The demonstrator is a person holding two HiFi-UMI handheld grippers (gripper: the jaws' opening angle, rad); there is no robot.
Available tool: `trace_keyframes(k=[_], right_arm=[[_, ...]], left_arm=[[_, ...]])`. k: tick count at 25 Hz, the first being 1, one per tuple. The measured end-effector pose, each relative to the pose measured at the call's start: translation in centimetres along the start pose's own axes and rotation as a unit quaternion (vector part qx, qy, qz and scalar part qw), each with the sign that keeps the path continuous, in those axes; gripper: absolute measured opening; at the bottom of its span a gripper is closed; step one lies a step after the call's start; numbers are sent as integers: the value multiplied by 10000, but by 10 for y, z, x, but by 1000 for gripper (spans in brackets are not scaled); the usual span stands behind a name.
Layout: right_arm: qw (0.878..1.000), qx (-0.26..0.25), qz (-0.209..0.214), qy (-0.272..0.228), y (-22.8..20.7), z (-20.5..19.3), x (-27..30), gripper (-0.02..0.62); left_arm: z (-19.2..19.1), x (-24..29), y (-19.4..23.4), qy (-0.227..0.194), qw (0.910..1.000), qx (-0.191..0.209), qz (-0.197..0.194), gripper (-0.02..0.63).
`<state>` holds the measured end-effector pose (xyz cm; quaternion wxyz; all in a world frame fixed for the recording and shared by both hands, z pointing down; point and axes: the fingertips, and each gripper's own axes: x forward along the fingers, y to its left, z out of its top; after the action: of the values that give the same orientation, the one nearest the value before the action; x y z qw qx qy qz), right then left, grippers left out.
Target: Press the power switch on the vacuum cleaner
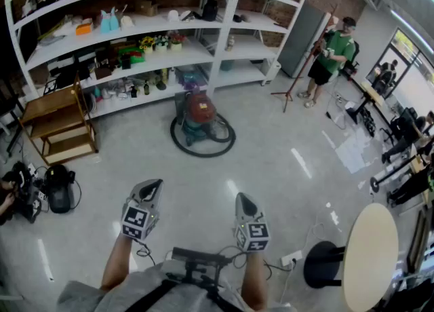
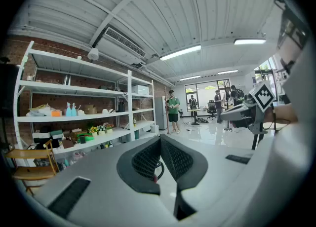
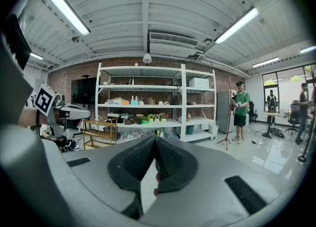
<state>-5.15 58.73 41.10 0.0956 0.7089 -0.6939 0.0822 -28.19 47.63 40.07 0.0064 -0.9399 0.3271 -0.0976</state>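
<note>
The vacuum cleaner (image 1: 201, 115) stands well ahead of the fingers, about midway between the left gripper (image 1: 153, 185) and the right gripper (image 1: 243, 199), both with jaws pressed together on nothing; its power switch, perhaps on top, is too small to find.

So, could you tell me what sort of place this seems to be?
Likely a lab or workshop: tall white shelving full of props against a brick wall, and a vacuum cleaner on the open floor.
</note>
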Motion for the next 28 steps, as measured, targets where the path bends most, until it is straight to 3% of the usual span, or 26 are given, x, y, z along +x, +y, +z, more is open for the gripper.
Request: trace_keyframes(k=[10,28], right_arm=[[9995,296,1,-129,0,8,-1,9],[9994,236,-264,16,43,-6,-7,9]], left_arm=[[1,-1,4,-33,10000,-69,0,6],[-9,-31,30,-102,9998,-38,-167,6]])
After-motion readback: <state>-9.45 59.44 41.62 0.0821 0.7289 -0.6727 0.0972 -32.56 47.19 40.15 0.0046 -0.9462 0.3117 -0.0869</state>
